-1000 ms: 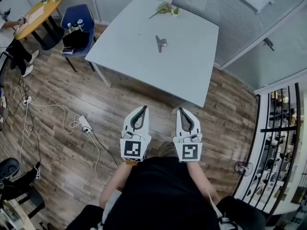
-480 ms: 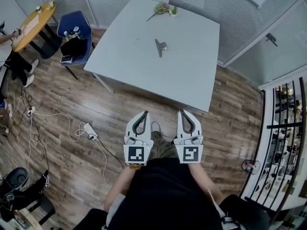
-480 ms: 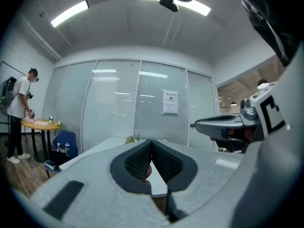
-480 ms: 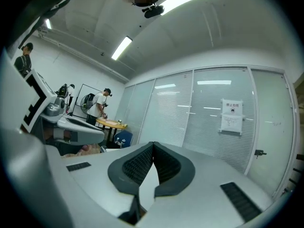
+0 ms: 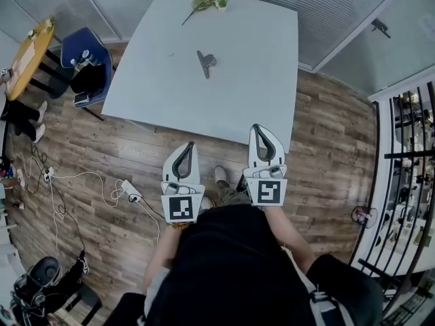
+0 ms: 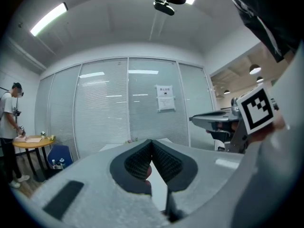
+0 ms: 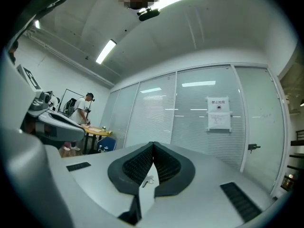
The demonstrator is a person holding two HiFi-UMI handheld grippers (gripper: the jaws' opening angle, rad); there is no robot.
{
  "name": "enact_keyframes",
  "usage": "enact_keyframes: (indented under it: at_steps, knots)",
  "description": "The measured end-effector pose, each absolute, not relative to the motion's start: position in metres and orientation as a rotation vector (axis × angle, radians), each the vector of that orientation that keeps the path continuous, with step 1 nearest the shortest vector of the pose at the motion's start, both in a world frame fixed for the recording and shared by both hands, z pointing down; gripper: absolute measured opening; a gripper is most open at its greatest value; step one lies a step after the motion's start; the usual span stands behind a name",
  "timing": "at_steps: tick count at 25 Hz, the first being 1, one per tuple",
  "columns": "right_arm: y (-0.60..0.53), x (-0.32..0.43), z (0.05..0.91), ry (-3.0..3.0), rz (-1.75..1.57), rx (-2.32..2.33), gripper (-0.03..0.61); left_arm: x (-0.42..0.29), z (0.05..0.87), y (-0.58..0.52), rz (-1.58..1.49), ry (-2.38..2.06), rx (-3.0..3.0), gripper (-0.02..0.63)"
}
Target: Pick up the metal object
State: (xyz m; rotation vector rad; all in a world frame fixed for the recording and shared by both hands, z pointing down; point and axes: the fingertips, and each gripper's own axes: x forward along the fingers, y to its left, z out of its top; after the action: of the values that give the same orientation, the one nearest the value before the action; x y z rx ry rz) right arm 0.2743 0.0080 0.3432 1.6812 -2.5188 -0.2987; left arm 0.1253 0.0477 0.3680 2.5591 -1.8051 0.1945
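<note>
The metal object, a small grey clip-like piece, lies near the middle of the white table. Both grippers hang over the wooden floor, short of the table's near edge. My left gripper is shut with nothing in it, its black pads pressed together. Further forward, my right gripper is also shut and empty, its tip close to the table's edge. In the right gripper view, a small metal thing shows through the gap below the closed pads, far off on the table.
A flower sprig lies at the table's far edge. A blue chair with bottles and a yellow round table stand to the left. A power strip and cable lie on the floor. Glass partitions run behind the table; a metal rack stands on the right.
The person has stepped toward the table, so it sits nearer and more central. The right gripper has moved forward to the table's edge; the left one trails. Both stayed shut.
</note>
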Motion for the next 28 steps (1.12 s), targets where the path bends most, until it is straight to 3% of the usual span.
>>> enact_keyframes:
  at_steps: [11, 28]
  knots:
    - [-0.07, 0.33, 0.348, -2.474, -0.265, 1.827, -0.002, 0.142, 0.373, -0.011, 0.265, -1.801, 2.559, -0.002]
    - [-0.113, 0.229, 0.341, -2.33, -0.261, 1.829, 0.0, 0.055, 0.367, -0.088, 0.057, -1.601, 2.661, -0.002]
